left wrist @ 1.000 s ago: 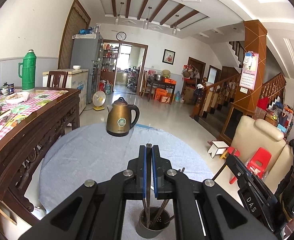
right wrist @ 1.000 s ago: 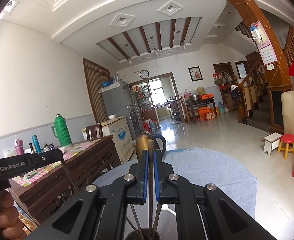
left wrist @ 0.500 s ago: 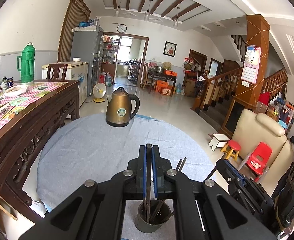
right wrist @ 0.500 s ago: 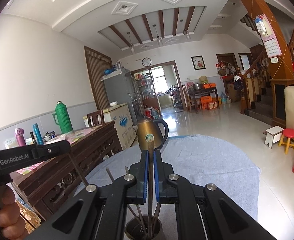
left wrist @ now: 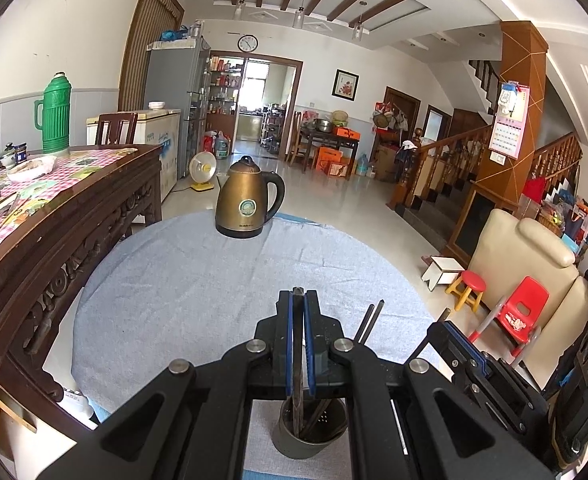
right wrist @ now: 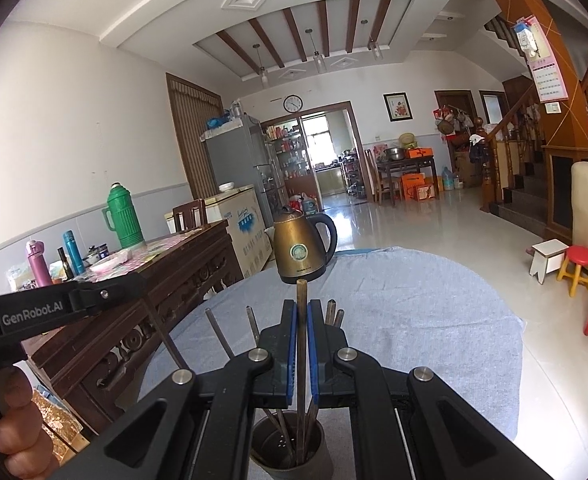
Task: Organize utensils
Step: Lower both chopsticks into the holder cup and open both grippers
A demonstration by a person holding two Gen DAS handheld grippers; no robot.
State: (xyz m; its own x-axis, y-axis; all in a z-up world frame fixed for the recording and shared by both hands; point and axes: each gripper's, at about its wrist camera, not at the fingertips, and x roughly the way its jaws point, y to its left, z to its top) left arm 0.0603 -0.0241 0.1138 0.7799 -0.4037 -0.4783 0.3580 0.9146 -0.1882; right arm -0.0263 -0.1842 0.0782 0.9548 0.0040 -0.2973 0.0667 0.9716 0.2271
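Observation:
A grey metal utensil holder (left wrist: 309,436) stands at the near edge of the round table, holding several dark chopsticks; it also shows in the right wrist view (right wrist: 288,450). My left gripper (left wrist: 297,300) is shut on one upright chopstick (left wrist: 296,368) whose lower end is inside the holder. My right gripper (right wrist: 301,310) is shut on another upright chopstick (right wrist: 302,344), its lower end in the holder too. Other chopsticks (right wrist: 218,336) lean out of the holder beside it. The right gripper's body shows at the right of the left wrist view (left wrist: 470,356).
A bronze kettle (left wrist: 248,198) stands at the far side of the blue-grey tablecloth (left wrist: 182,292). A dark carved wooden sideboard (left wrist: 50,240) with a green thermos (left wrist: 56,114) stands to the left. A cream armchair and red child's chair (left wrist: 524,312) are to the right.
Both grippers have lowered with their chopsticks, so the holder and the table show larger and the chopstick ends sit deeper in the holder.

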